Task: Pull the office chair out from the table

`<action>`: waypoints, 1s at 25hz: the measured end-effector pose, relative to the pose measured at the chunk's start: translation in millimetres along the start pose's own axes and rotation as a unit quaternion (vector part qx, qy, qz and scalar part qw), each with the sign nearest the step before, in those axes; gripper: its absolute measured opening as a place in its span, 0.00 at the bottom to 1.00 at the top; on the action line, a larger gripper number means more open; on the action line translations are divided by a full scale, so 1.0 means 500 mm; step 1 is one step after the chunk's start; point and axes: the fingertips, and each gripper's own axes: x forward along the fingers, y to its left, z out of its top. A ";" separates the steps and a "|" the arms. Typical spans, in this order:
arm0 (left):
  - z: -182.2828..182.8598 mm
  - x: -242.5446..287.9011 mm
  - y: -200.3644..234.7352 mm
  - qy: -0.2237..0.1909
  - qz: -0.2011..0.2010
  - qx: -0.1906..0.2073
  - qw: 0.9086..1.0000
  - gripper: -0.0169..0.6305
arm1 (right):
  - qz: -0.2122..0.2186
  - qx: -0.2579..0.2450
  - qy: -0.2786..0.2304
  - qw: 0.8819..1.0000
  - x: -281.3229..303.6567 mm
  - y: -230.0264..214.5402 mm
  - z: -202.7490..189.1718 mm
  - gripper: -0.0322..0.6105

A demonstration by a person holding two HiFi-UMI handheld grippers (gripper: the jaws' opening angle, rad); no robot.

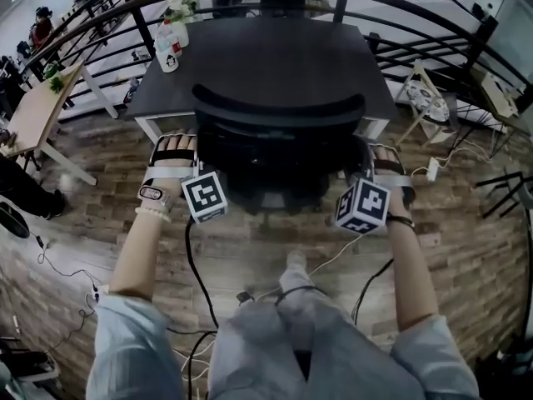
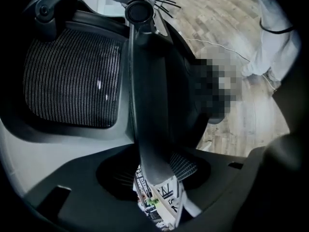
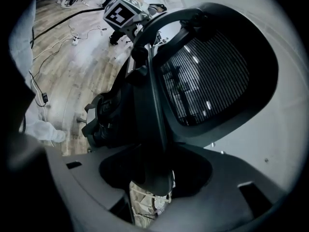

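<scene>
I have 2 hand-held grippers on the office chair (image 1: 279, 113), 1 on each side of its back. The chair stands on the wood floor (image 1: 266, 252) at the near edge of the dark bench (image 1: 275, 57). From the head view its curved back rim overlaps the bench's front edge, and I cannot tell how far the seat sits under it.

The left hand-held gripper (image 1: 176, 144) is at the left edge of the backrest. In the left gripper view the dark frame bar (image 2: 145, 105) of the chair runs straight down between the jaws of this gripper (image 2: 154, 180), which are spread wide and clamped on it, with the mesh panel (image 2: 72, 76) to the left.

The right hand-held gripper (image 1: 379, 152) mirrors it on the right edge. In the right gripper view the frame bar (image 3: 154, 110) drops between the wide-set jaws of this gripper (image 3: 154, 180), which pinch it, with the mesh (image 3: 212, 76) to the right. The left gripper's marker cube (image 3: 123, 11) shows beyond the chair.

Both marker cubes (image 1: 204, 197) (image 1: 362, 205) face me. On the bench's far left corner stand a white bottle (image 1: 169, 48) and some flowers (image 1: 180, 2). Black cables (image 1: 196, 282) trail across the floor, and a dark railing (image 1: 433, 23) curves behind the bench
</scene>
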 end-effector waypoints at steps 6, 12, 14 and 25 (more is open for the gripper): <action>0.002 -0.097 -0.044 -0.016 -0.006 -0.006 1.000 0.35 | 0.004 -0.006 0.010 1.000 -0.072 0.038 -0.015 0.34; 0.013 -0.184 -0.083 -0.030 -0.011 -0.046 0.998 0.35 | 0.008 -0.009 0.006 1.000 -0.134 0.076 -0.017 0.34; 0.010 -0.210 -0.098 -0.026 -0.012 -0.049 0.998 0.35 | 0.008 -0.008 0.002 1.000 -0.154 0.088 -0.018 0.34; -0.028 -0.356 -0.157 0.021 -0.004 -0.041 0.999 0.35 | 0.006 -0.015 -0.034 0.999 -0.276 0.153 -0.011 0.34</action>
